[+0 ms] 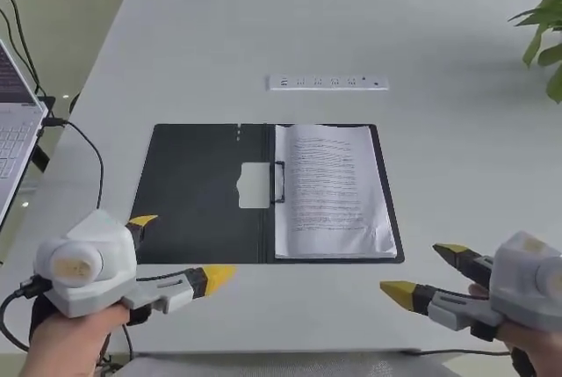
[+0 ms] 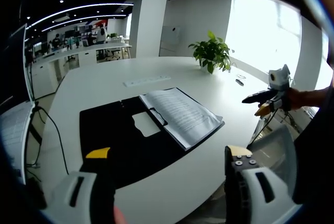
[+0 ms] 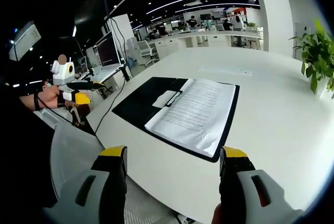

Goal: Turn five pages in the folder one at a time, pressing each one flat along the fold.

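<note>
I hold my left gripper by the bench's near-left corner, jaws spread wide and pointing right, with my left hand wrapped under its body. My right gripper is by the near-right corner, jaws also apart and pointing left, with my right hand behind it. Both hover close to the near edge, gripping nothing.
</note>
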A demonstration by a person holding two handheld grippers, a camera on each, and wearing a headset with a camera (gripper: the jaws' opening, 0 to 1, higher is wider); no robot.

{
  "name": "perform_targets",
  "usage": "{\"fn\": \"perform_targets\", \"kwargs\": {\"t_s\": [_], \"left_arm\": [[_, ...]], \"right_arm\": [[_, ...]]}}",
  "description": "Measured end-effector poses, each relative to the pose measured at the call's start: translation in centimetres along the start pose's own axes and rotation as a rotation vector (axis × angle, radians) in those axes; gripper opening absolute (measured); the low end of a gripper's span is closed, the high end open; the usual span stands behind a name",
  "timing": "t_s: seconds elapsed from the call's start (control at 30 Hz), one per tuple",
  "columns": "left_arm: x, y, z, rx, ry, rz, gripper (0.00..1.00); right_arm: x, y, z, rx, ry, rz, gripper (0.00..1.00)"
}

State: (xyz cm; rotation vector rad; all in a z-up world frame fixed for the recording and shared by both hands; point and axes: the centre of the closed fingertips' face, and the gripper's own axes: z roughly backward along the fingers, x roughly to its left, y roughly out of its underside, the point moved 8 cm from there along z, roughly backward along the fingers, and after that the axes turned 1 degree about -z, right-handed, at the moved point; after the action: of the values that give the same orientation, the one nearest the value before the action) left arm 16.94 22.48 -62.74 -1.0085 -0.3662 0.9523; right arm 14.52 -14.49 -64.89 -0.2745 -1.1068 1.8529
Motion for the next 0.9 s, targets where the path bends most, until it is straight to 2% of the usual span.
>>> {"fn": "perform_targets", "kwargs": {"t_s": [0.37,0.67,0.9], "left_arm": [[0.40,-0.06,0.80,-0.013,-0.013,-0.006,0.88],[0.57,-0.11,0.65,-0.005,-0.004,-0.015,0.88],[0.18,-0.56,0.23,0.000,0.012,-0.022,0.88]], "right_arm": [[0.23,-0.32,0.05,-0.002,0.002,0.017,0.71],[0.34,0.02,0.26,0.002,0.009,0.014,0.72],[0.08,0.23,0.35,0.002,0.022,0.003,0.71]]}}
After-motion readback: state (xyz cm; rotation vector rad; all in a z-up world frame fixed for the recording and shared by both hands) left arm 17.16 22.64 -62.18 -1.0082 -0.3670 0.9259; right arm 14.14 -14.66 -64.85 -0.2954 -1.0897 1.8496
